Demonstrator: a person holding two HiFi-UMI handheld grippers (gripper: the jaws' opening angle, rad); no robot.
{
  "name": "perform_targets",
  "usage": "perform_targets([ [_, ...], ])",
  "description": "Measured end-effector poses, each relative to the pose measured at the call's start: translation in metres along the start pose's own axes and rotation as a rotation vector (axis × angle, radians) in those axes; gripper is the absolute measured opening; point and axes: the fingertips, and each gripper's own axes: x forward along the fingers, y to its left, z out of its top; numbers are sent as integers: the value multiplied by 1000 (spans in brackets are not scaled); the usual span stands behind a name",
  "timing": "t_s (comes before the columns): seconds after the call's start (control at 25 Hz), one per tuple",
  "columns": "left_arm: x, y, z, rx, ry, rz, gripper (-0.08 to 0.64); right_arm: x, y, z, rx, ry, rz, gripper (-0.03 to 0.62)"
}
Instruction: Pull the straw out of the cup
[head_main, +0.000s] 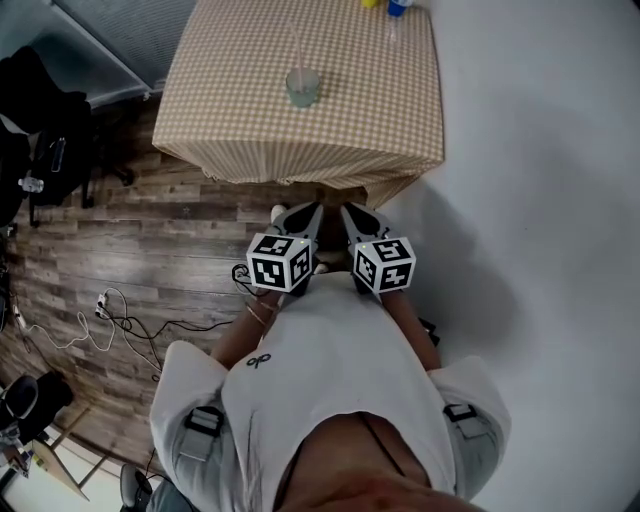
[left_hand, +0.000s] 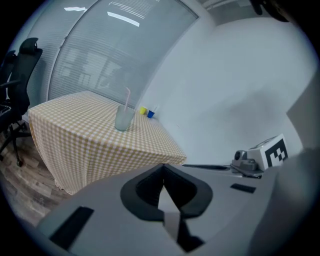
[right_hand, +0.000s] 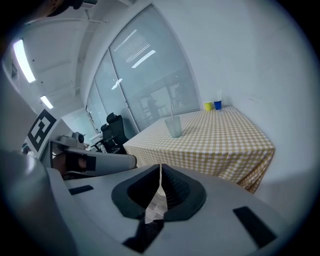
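Tan checked tablecloth (head_main: 240, 90) is seen across the top of the head view, above a wooden floor (head_main: 150, 230). A translucent cup (head_main: 302, 88) is stood upright on the cloth near its middle, and a pale straw (head_main: 297, 45) is lodged in it, rising above the rim. A yellow object (head_main: 370, 3) and a blue object (head_main: 397, 7) are placed at the far edge of the cloth, well apart from the cup. The left gripper (head_main: 313, 211) and the right gripper (head_main: 349, 212) are held side by side in front of the person's white shirt (head_main: 340, 370). Both are pointed towards the cloth but are short of its near edge, and neither is touching the cup or the straw.

In the left gripper view, the jaws are shown pressed together with nothing caught between them. The cup is seen beyond them on the cloth with the straw tilted slightly in it, and the yellow and blue objects are seen just behind. A black office chair (left_hand: 20, 65) is seen at the left edge, and the right gripper at the right.

In the right gripper view, the jaws are likewise shown closed tip to tip and empty. The cup with its straw is seen ahead on the cloth, well apart from the jaws, and the left gripper is seen at the left.
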Motion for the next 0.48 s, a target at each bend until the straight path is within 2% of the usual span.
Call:
perform_targets([
  [0.16,14,24,30,-22,-10,11,8,28,-2,28,-13,1,7,34],
  [0.48,45,71,66,30,35,13,8,81,-17,57,29,-4,-16,34],
])
